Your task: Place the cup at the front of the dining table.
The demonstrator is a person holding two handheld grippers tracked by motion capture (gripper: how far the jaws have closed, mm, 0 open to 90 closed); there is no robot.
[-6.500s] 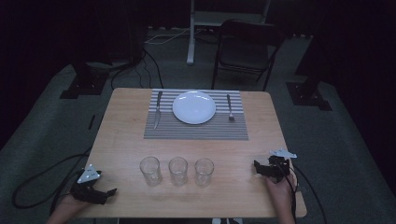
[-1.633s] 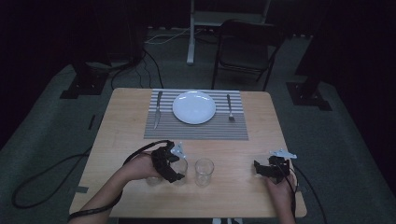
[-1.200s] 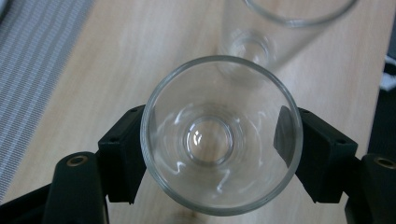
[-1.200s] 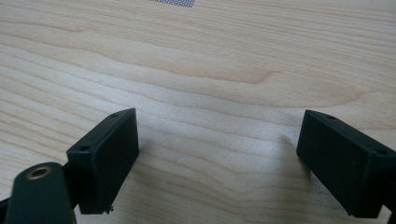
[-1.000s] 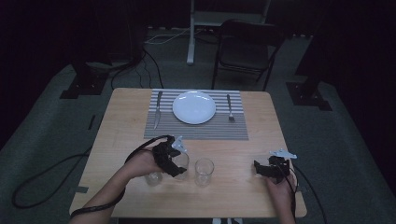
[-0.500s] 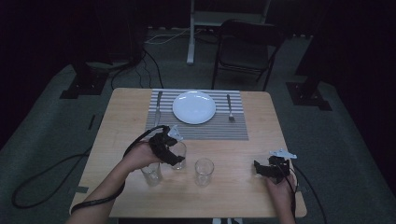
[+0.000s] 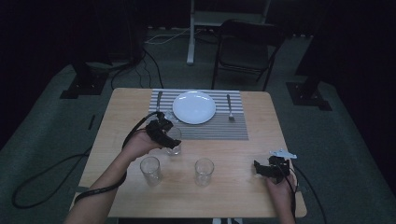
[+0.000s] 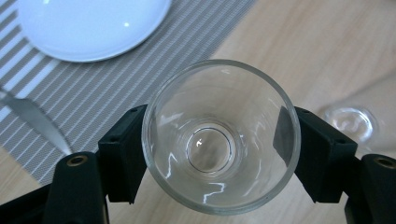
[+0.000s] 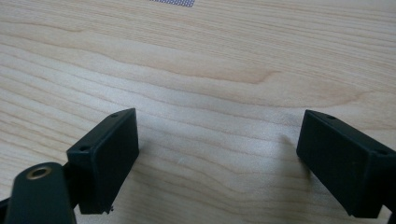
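Note:
My left gripper [image 7: 167,136] is shut on a clear drinking glass [image 7: 173,140] and holds it upright over the near left edge of the striped placemat [image 7: 210,129]. In the left gripper view the glass [image 8: 219,142] sits between both black jaws, seen from above, empty. Two more glasses stand on the wooden table, one at the left [image 7: 150,170] and one in the middle [image 7: 204,171]. My right gripper [image 7: 266,169] rests near the table's right front corner, open, with bare wood between its jaws in the right gripper view [image 9: 219,158].
A white plate [image 7: 194,107] lies on the placemat with a knife [image 7: 159,101] to its left and a fork [image 7: 229,108] to its right. A dark chair [image 7: 243,51] stands beyond the far edge. Cables trail off the table's left side.
My left gripper came in from the left front corner, shut on the middle-left glass and carried it away from the row toward the placemat. The right gripper stayed still.

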